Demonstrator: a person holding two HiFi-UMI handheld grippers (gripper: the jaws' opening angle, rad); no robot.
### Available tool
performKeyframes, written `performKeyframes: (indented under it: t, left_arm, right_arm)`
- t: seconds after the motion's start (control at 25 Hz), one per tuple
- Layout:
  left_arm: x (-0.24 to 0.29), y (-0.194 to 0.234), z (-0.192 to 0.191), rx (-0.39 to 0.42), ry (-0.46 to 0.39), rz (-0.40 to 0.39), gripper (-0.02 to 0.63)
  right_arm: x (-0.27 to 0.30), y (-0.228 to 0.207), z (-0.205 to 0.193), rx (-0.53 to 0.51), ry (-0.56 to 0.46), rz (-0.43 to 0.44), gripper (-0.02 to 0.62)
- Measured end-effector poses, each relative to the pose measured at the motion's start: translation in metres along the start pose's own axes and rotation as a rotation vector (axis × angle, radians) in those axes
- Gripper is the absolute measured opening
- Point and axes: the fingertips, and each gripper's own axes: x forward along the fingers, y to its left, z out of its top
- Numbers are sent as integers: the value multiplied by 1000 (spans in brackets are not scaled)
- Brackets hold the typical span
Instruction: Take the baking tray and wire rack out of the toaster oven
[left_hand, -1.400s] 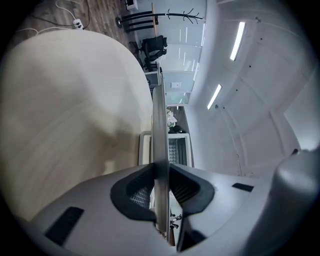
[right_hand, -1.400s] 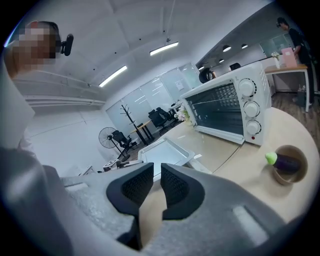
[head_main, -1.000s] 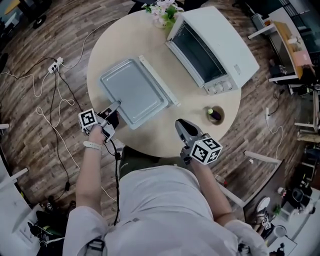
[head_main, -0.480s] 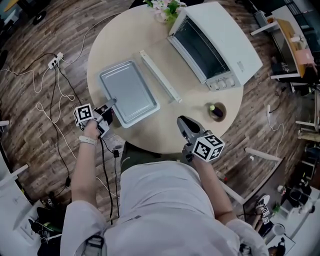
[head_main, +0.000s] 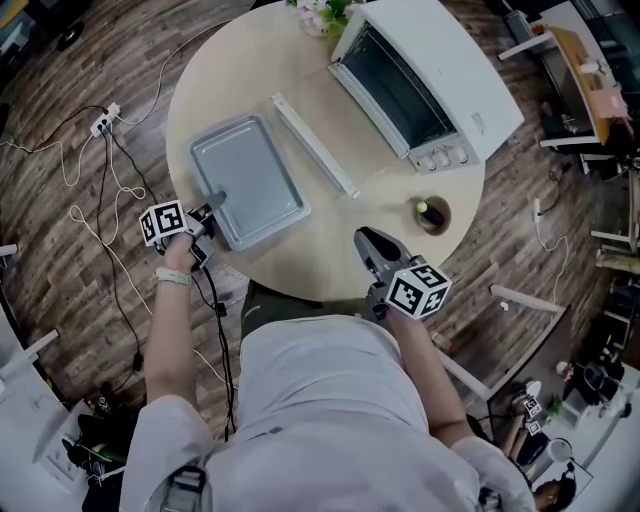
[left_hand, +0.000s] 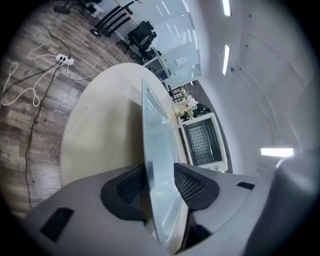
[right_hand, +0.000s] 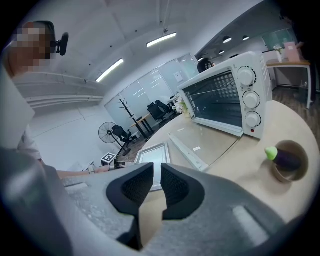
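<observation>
Your left tool (head_main: 212, 203) has just been opening. Its jaws now stand loosely apart around the rim of the baking tray (head_main: 245, 180), which lies flat on the tabletop (head_main: 330, 240) just past the toaster oven's (head_main: 430, 85) lowered door. Your right tool (head_main: 368, 243), well short of the toaster oven, is empty, its jaws barely apart.

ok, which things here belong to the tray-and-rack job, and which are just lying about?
Job: baking tray; toaster oven; wire rack, inside the oven.
Lying about: small bowl with a purple item; flowers; power strip on the floor.
</observation>
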Motion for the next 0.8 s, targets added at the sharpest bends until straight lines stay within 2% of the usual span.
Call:
performKeyframes:
  t: [0.08,0.24,0.6,0.72,0.8]
  left_arm:
    - [1,5,0,59,15,70,205]
    - [1,12,0,161,25,187,249]
    - [-6,26,1,355,48,383,267]
    - [-12,31,12,460,-2,496,278]
    - [-14,30,19,497,-29,530,278]
  right_arm:
    - [-2,-4,1,4,-3,-5,49]
    - [-4,-9,0,16,-6,-6,49]
    - [-4,-9,-2,21,-4,-6,49]
    - [-1,-12,0,24,0,-6,49]
    - [-1,-13,1,26,0,-6,49]
